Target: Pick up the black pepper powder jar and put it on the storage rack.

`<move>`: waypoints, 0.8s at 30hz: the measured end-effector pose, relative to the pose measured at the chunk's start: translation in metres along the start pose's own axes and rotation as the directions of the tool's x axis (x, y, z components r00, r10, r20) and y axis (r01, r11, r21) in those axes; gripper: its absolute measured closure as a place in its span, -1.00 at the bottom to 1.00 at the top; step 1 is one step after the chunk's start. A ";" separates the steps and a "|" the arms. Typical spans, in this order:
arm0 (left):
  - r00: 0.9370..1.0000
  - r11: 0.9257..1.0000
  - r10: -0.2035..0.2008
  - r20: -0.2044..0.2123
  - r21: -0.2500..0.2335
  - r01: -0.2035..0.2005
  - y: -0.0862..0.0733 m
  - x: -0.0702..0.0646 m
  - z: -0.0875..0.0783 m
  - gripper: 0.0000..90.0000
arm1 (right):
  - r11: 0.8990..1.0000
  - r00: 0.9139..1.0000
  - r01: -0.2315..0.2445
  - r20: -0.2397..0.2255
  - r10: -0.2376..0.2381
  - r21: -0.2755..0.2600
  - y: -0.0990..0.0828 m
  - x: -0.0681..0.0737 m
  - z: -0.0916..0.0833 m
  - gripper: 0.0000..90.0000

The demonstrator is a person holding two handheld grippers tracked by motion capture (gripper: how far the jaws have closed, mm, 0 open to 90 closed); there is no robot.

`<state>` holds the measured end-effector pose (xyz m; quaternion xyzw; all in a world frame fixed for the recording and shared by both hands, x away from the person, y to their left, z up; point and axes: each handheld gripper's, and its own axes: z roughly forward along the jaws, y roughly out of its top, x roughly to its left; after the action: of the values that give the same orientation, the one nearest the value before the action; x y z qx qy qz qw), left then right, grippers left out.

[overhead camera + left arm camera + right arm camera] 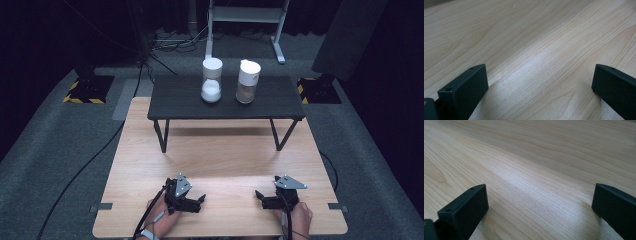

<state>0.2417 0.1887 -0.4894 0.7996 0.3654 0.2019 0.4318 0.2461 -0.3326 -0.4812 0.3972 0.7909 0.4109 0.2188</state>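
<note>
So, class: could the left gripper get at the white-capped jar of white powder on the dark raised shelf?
Probably yes: the left gripper is open, and bare wooden table lies between it and the jar.

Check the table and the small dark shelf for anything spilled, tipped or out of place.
Nothing stands out. Both jars, the white-filled one and the brown-filled one, stand upright and apart on the dark shelf. The left hand-held gripper and right hand-held gripper rest open on bare wood.
</note>
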 end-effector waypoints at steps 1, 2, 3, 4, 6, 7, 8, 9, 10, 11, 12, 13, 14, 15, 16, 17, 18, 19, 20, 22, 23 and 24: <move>1.000 1.000 0.000 0.000 0.000 0.000 0.000 0.000 0.000 -0.99 | 1.000 1.000 0.000 0.000 0.000 0.000 0.000 0.000 0.000 -0.99; 1.000 1.000 0.000 0.000 0.000 0.000 0.000 0.000 0.000 -0.99 | 1.000 1.000 0.000 0.000 0.000 0.000 0.000 0.000 0.000 -0.99; 1.000 1.000 0.000 0.000 0.000 0.000 0.000 0.000 0.000 -0.99 | 1.000 1.000 0.000 -0.001 0.000 0.000 0.000 0.000 0.000 -0.99; 1.000 1.000 0.000 0.000 0.000 0.000 0.000 0.000 0.000 -0.99 | 1.000 1.000 0.001 -0.001 -0.001 0.000 0.000 0.000 0.000 -0.99; 1.000 1.000 0.000 0.000 0.000 0.000 0.000 0.000 0.000 -0.99 | 1.000 1.000 0.002 -0.002 -0.002 0.000 0.000 0.000 0.000 -0.99; 1.000 1.000 0.001 0.000 0.000 -0.001 0.000 0.000 0.000 -0.99 | 1.000 1.000 0.002 -0.002 -0.002 0.000 0.000 0.000 0.000 -0.99; 1.000 1.000 0.000 0.001 0.000 0.000 0.000 0.000 0.000 -0.98 | 1.000 1.000 0.002 -0.002 -0.002 0.000 0.000 0.000 0.000 -0.99; 1.000 1.000 0.001 0.003 0.000 -0.001 0.000 0.000 0.000 -0.98 | 1.000 1.000 0.002 -0.002 -0.002 0.000 0.000 0.000 0.000 -0.99; 1.000 1.000 0.001 0.005 0.000 -0.001 0.000 0.000 0.000 -0.98 | 1.000 1.000 0.002 -0.003 -0.002 0.000 0.000 -0.001 0.000 -0.99; 1.000 1.000 0.001 0.005 0.000 -0.001 0.000 0.000 0.000 -0.98 | 1.000 1.000 0.002 -0.003 -0.002 0.000 0.000 -0.001 0.000 -0.99; 1.000 1.000 0.001 0.005 0.000 -0.001 0.000 0.000 0.000 -0.98 | 1.000 1.000 0.003 -0.004 -0.003 0.000 0.000 -0.001 0.001 -0.99; 1.000 1.000 0.001 0.005 0.000 -0.001 0.000 0.000 0.000 -0.98 | 1.000 1.000 0.003 -0.004 -0.003 0.000 0.000 -0.001 0.001 -0.99; 1.000 1.000 0.001 0.005 0.000 -0.001 0.000 0.000 0.000 -0.98 | 1.000 1.000 0.003 -0.004 -0.003 0.000 0.000 -0.001 0.001 -0.99; 1.000 1.000 0.001 0.005 0.000 -0.001 0.000 0.000 0.000 -0.98 | 1.000 1.000 0.002 -0.004 -0.002 0.000 0.000 -0.001 0.001 -0.99; 1.000 1.000 0.001 0.005 0.000 -0.001 0.000 0.000 0.000 -0.98 | 1.000 1.000 0.003 -0.004 -0.003 0.000 0.000 -0.001 0.001 -0.99; 1.000 1.000 0.002 0.005 0.000 -0.002 0.000 0.000 0.000 -0.98 | 1.000 1.000 0.003 -0.004 -0.003 0.000 0.000 -0.001 0.001 -0.99; 1.000 1.000 0.000 0.005 0.000 0.000 0.000 0.000 0.000 -0.98 | 1.000 1.000 0.003 -0.004 -0.003 0.000 0.000 -0.001 0.001 -0.99; 1.000 1.000 0.001 0.005 0.000 -0.001 0.000 0.000 0.000 -0.98 | 1.000 1.000 0.003 -0.004 -0.003 0.000 0.000 -0.001 0.001 -0.99; 1.000 1.000 0.001 0.005 0.000 -0.001 0.000 0.000 0.000 -0.98 | 1.000 1.000 0.003 -0.004 -0.003 0.000 0.000 -0.001 0.001 -0.99; 1.000 1.000 -0.002 0.003 0.000 0.002 0.000 -0.001 0.000 -0.99 | 1.000 1.000 0.003 -0.004 -0.003 0.000 0.000 -0.001 0.001 -0.99; 1.000 1.000 -0.001 0.002 0.001 0.001 0.000 -0.001 0.000 -0.99 | 1.000 1.000 0.003 -0.004 -0.003 0.000 0.000 -0.001 0.001 -0.99; 1.000 1.000 -0.001 0.002 0.001 0.001 0.000 -0.001 0.000 -0.99 | 1.000 1.000 0.003 -0.004 -0.003 0.000 0.000 -0.001 0.001 -0.99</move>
<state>0.2414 0.1878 -0.4893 0.7997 0.3656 0.2006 0.4318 0.2470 -0.3328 -0.4812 0.3954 0.7918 0.4114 0.2179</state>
